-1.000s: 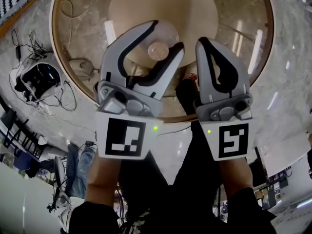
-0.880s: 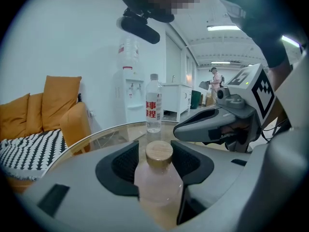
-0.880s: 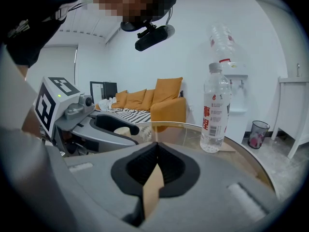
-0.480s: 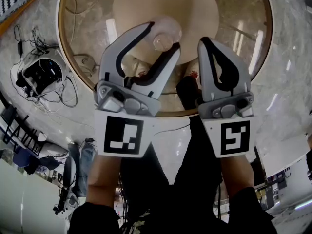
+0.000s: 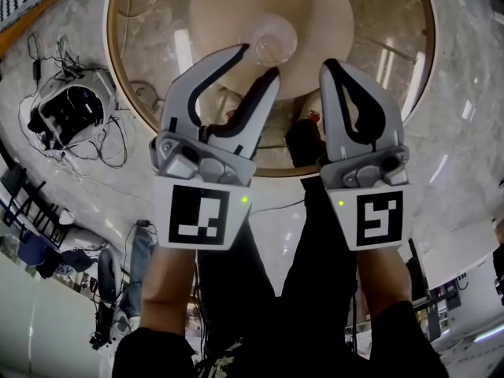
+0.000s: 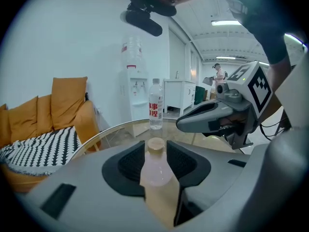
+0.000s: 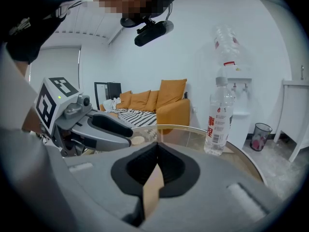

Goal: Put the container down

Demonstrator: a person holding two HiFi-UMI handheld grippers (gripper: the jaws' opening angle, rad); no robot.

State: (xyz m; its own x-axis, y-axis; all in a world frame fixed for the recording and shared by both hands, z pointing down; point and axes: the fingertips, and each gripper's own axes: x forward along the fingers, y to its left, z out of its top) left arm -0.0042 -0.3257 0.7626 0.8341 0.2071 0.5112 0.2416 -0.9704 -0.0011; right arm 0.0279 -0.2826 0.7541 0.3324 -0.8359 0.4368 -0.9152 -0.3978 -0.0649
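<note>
Release seems to be the step in hand: the small clear container [image 5: 274,39] with a tan cap stands upright on the round glass table [image 5: 150,61], just beyond the tips of the left gripper [image 5: 258,61]. Its jaws have just been closing; they are partly apart and, as far as I can judge, do not press on the container. The right gripper [image 5: 337,69] has its jaws together with nothing in them, so the next move only needs both grippers drawn straight back without knocking the container or the water bottle [image 6: 155,104] behind it.
</note>
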